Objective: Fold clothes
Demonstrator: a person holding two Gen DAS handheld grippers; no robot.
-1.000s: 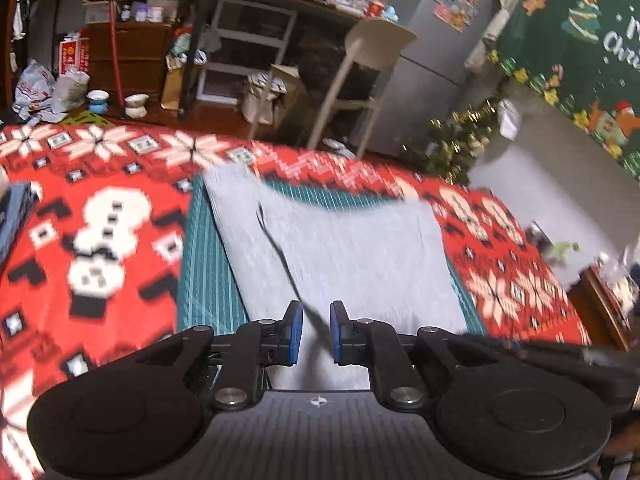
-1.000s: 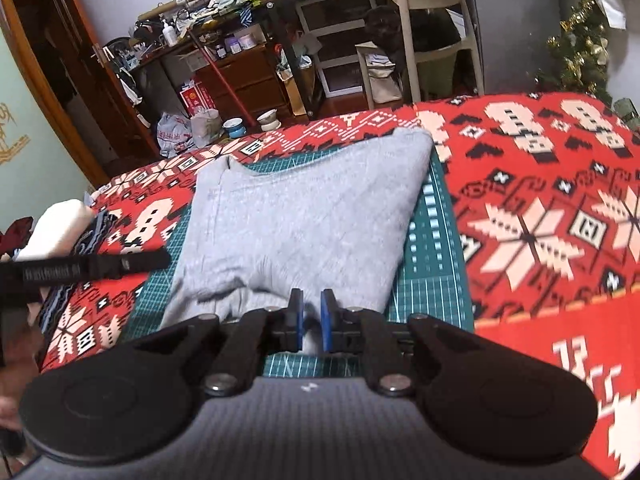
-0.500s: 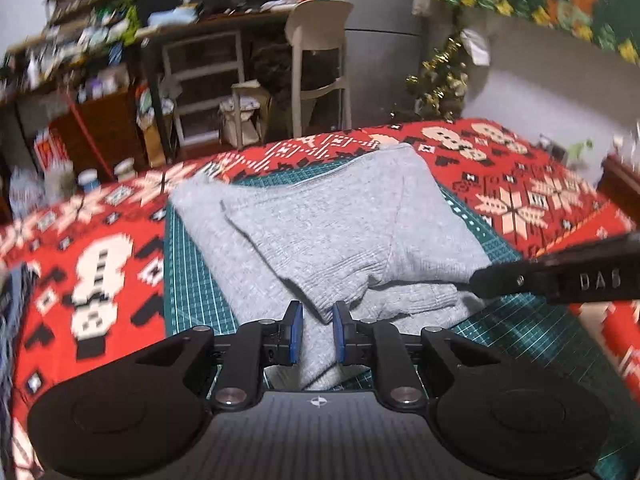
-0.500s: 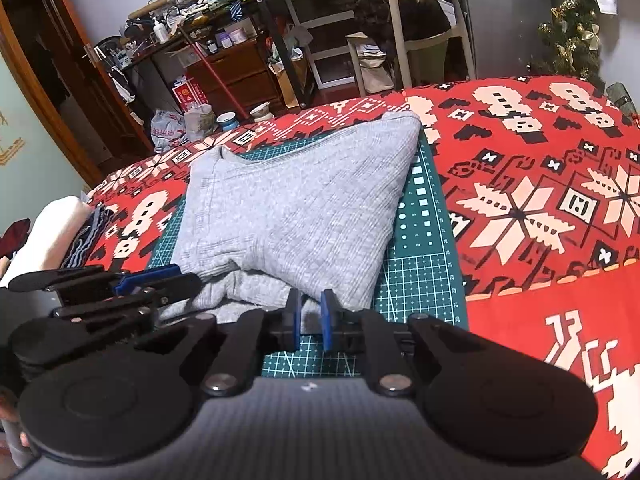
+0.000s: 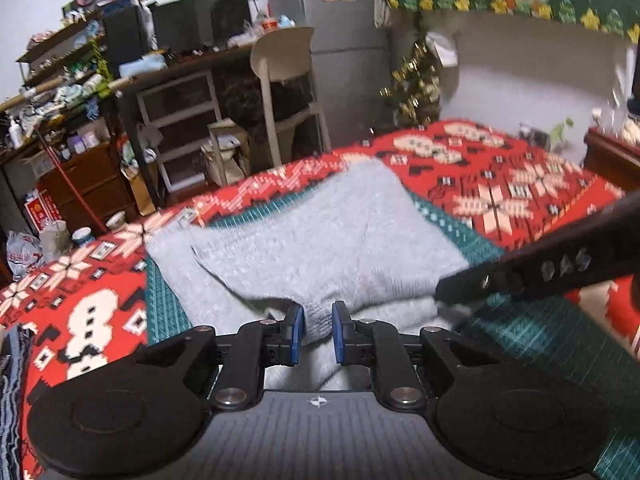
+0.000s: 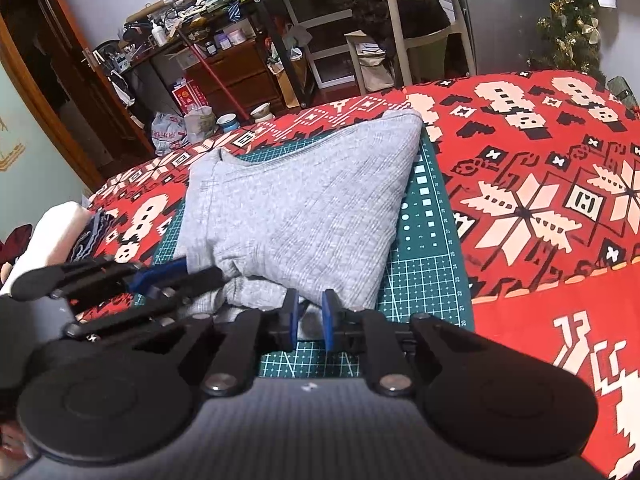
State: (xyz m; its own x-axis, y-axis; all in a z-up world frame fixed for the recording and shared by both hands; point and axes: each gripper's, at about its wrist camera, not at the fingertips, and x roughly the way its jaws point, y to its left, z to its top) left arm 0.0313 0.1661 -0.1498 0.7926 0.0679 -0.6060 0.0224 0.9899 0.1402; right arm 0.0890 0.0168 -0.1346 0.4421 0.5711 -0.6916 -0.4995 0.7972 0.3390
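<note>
left hand-held gripper (image 5: 316, 330): jaws clamped on sweater (image 5: 332, 248) hem | right hand-held gripper (image 6: 306, 316): jaws pinching the near hem too | sweater: grey, folded, on green mat (image 6: 424, 264) over red blanket (image 6: 552, 184) | beyond: chair (image 5: 280, 76), cluttered shelves (image 5: 72, 68)

a lived-in home room around me, cluttered desk (image 5: 188, 68), plastic chair (image 5: 280, 80), christmas tree (image 6: 568, 20), red festive blanket (image 6: 540, 160)

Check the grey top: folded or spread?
Folded. The top lies doubled on the mat, near hem bunched in layers between both tongs, left and right.
</note>
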